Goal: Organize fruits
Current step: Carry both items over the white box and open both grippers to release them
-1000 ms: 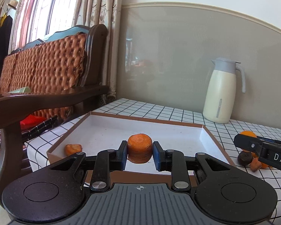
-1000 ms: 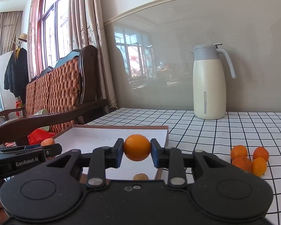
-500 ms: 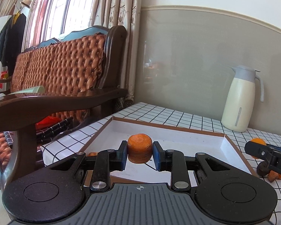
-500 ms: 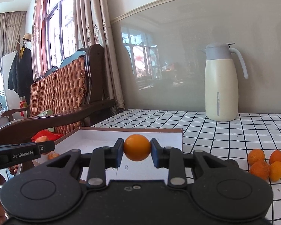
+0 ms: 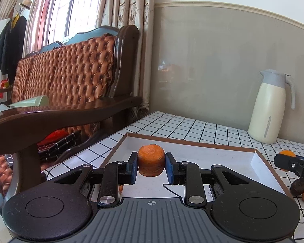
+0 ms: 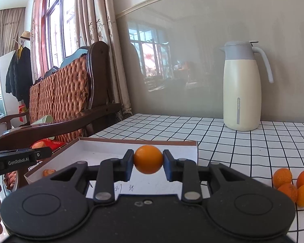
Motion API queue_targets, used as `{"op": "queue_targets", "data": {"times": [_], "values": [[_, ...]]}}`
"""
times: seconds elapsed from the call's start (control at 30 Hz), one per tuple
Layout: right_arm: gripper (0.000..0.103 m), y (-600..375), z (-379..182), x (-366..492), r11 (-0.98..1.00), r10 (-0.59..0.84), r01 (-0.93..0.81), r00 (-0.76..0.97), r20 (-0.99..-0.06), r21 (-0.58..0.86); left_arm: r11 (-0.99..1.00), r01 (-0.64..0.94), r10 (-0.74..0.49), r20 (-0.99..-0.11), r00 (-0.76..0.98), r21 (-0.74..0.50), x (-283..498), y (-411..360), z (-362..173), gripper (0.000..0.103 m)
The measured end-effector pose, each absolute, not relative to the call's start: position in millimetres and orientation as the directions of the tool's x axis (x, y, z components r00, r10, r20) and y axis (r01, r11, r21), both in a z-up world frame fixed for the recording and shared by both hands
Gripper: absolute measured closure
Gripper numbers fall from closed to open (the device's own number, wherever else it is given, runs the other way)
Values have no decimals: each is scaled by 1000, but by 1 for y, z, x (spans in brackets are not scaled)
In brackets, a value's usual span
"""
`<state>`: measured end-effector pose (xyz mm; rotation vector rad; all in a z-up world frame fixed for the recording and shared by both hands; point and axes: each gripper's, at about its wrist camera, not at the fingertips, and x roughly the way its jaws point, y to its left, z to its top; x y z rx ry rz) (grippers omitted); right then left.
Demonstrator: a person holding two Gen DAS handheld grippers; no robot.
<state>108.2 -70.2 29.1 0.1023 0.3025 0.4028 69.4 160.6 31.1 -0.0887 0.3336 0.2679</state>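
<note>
Left wrist view: left gripper [image 5: 151, 167] clamps carrot chunk [image 5: 151, 160], cut face up, above near edge of box tray [image 5: 259, 162]; tray floor at 12 o'clock. Right gripper [image 6: 148, 162] clamps orange [image 6: 148, 159], tray ahead.

Jug [image 6: 242, 93] behind tray [image 6: 189, 148], oranges [image 6: 292, 186] right.

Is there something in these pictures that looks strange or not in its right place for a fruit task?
Yes. The left gripper is shut on a carrot chunk, a vegetable rather than a fruit, over the white tray. The right gripper holds a small orange. Nothing looks spilled or broken.
</note>
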Motion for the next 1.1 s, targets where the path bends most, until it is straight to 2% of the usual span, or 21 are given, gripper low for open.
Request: {"op": "queue_targets", "data": {"times": [0.33,0.57,0.97,1.0,1.03,1.07,1.1], "values": [[81,-70,12,125,928,369,-331,877,-306,170,955,-293,255,-378,890,-44,89,167,16,74],[81,-63,12,125,938,347,-322,890,-297,132,952,-301,257,-383,887,-60,94,169,13,74],[78,-54,2,140,952,306,-282,878,-367,119,947,-316,263,-417,870,-61,104,171,7,74],[75,-53,3,140,956,294,-272,885,-361,112,946,-318,265,-421,867,-59,105,170,7,74],[67,-54,3,139,960,279,-260,894,-349,103,945,-321,269,-421,867,-57,105,170,7,74],[51,-54,4,137,963,270,-249,903,-335,102,944,-325,274,-417,866,-54,105,169,8,74],[42,-57,6,135,965,261,-238,913,-313,111,944,-325,275,-414,867,-53,105,168,9,74]]}}
